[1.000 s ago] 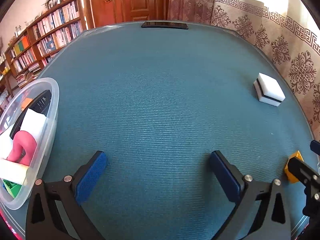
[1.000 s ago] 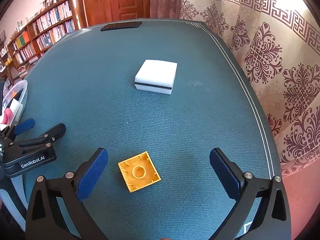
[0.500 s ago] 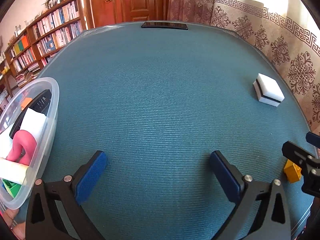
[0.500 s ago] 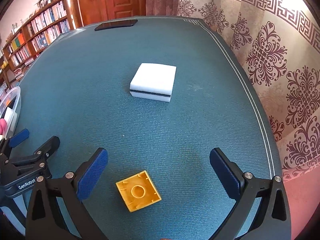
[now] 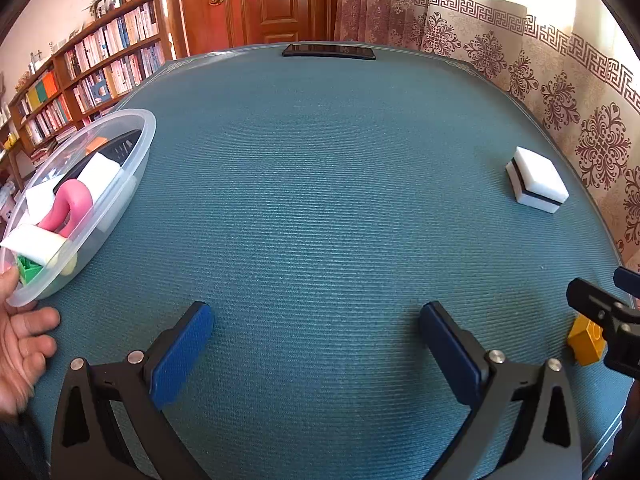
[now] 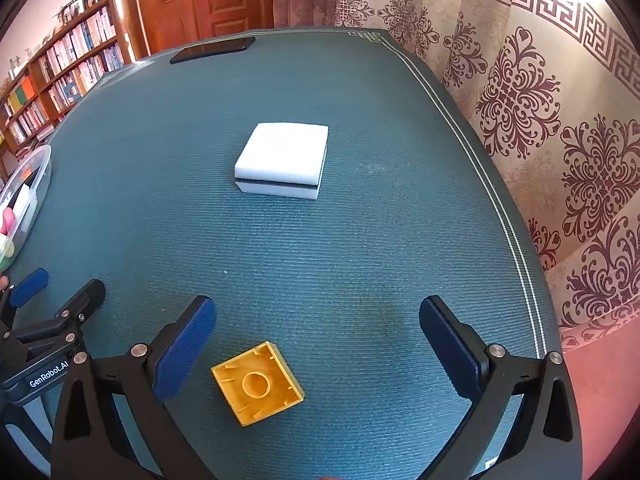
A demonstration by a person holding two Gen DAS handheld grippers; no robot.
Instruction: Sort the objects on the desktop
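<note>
A yellow toy brick (image 6: 258, 388) lies upside down on the teal table, between my right gripper's (image 6: 318, 340) open fingers and nearer the left one. Farther off sits a white sponge block (image 6: 282, 165) with a dark middle layer. In the left wrist view the same brick (image 5: 586, 342) shows at the right edge, partly behind the right gripper (image 5: 600, 304), and the sponge (image 5: 536, 185) rests at the far right. My left gripper (image 5: 316, 344) stands open over bare table. A clear plastic tub (image 5: 132, 160) at the left holds a pink curved piece, white blocks and a green brick.
A hand (image 5: 20, 344) holds the tub's near rim. A black phone (image 5: 329, 50) lies at the table's far edge. Patterned curtains (image 6: 540, 92) run along the right side, and a bookshelf (image 5: 92, 64) and wooden door stand behind.
The right gripper has moved forward, so the yellow brick now lies between its fingers. The tub has shifted inward on the table and a hand now shows at its rim.
</note>
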